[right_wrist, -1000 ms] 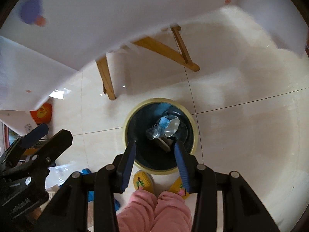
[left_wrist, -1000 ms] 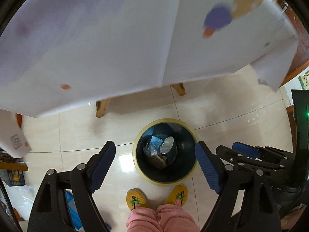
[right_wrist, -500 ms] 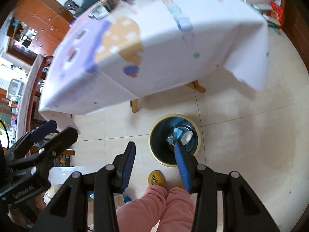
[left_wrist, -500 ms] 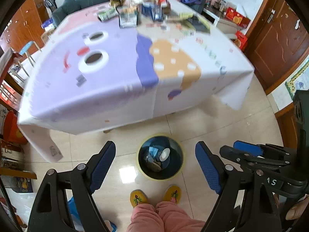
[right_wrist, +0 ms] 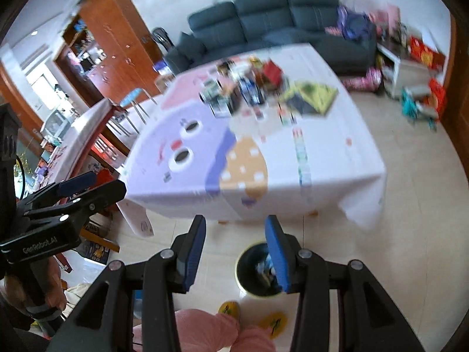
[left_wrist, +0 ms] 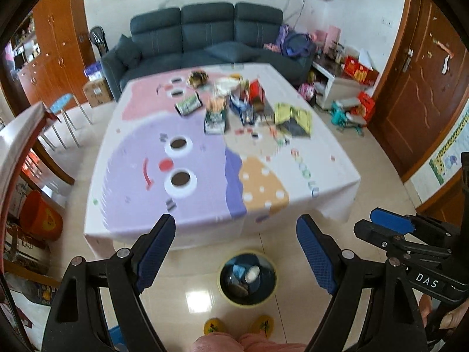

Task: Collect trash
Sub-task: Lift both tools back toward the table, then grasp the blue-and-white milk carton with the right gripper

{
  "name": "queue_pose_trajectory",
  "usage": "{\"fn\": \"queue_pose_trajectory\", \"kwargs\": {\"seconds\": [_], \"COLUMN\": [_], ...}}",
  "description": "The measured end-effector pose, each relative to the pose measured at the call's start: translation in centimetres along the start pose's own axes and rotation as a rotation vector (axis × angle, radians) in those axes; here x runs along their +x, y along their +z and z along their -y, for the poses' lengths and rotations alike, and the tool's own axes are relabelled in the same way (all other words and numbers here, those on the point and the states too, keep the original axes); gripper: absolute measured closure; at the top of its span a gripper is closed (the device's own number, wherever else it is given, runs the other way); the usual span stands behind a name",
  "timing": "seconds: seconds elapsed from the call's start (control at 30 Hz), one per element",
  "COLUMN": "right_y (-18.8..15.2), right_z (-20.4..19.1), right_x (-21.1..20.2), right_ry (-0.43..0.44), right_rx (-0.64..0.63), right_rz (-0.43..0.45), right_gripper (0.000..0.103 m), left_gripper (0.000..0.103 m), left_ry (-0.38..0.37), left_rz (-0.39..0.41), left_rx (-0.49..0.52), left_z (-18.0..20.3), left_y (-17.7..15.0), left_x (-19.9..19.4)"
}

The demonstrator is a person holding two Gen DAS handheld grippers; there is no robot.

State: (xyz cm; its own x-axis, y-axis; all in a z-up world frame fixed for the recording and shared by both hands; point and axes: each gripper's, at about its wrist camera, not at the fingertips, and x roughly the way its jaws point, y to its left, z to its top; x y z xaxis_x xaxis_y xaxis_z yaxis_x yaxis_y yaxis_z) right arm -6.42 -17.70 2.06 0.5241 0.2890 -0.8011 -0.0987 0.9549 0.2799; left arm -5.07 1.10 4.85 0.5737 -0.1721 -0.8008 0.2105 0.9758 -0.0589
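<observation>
A dark bin with a yellow rim (left_wrist: 247,277) stands on the floor in front of the table, with several pieces of trash inside; it also shows in the right wrist view (right_wrist: 259,270). A heap of wrappers, boxes and packets (left_wrist: 234,102) lies at the far part of the table with the cartoon cloth (left_wrist: 205,176), also seen in the right wrist view (right_wrist: 252,88). My left gripper (left_wrist: 236,246) is open and empty, held high above the floor near the table's front edge. My right gripper (right_wrist: 234,252) is open and empty, above the bin.
A dark sofa (left_wrist: 205,35) stands behind the table. A stool (left_wrist: 63,102) and an orange bucket (left_wrist: 41,220) are at the left. Boxes and toys (left_wrist: 348,99) lie at the right by a wooden door (left_wrist: 422,73). The person's yellow slippers (left_wrist: 240,325) stand by the bin.
Both grippers have risen and tilted up from looking straight down at the bin, so the tabletop and room now show. Both stayed open and empty.
</observation>
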Motion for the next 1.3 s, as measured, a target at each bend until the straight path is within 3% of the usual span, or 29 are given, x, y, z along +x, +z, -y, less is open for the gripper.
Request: {"fn": "queue_pose_trajectory", "kwargs": {"seconds": [0.3, 0.63, 0.9, 1.1, 1.3], "right_y": [6.1, 11.7, 17.1, 20.7, 22.3], "right_z": [-0.9, -1.5, -0.8, -0.3, 1.0], "right_x": [-1.4, 2.4, 8.3, 14.1, 18.8], "right_ry": [-0.011, -0.036, -0.080, -0.122, -0.151], "right_rx": [-0.035, -0.039, 0.039, 0.104, 0.182], "right_rz": [0.097, 0.092, 0.056, 0.021, -0.010], "right_gripper": [0.060, 0.060, 0.060, 0.060, 0.060], "left_gripper": [0.020, 0.020, 0.019, 0.019, 0.019], "left_ry": [0.020, 0.005, -0.031, -0.055, -0.086], "left_rz": [0.075, 0.061, -0.026, -0.129, -0.241], "left_rx": [-0.040, -0.039, 0.015, 0.032, 0.005], "left_z": [-0.7, -2.5, -4.1, -6.3, -7.6], "left_y": [4.3, 9.7, 15.0, 18.8, 20.4], "left_x": [-1.8, 2.5, 10.8, 20.0, 28.4]}}
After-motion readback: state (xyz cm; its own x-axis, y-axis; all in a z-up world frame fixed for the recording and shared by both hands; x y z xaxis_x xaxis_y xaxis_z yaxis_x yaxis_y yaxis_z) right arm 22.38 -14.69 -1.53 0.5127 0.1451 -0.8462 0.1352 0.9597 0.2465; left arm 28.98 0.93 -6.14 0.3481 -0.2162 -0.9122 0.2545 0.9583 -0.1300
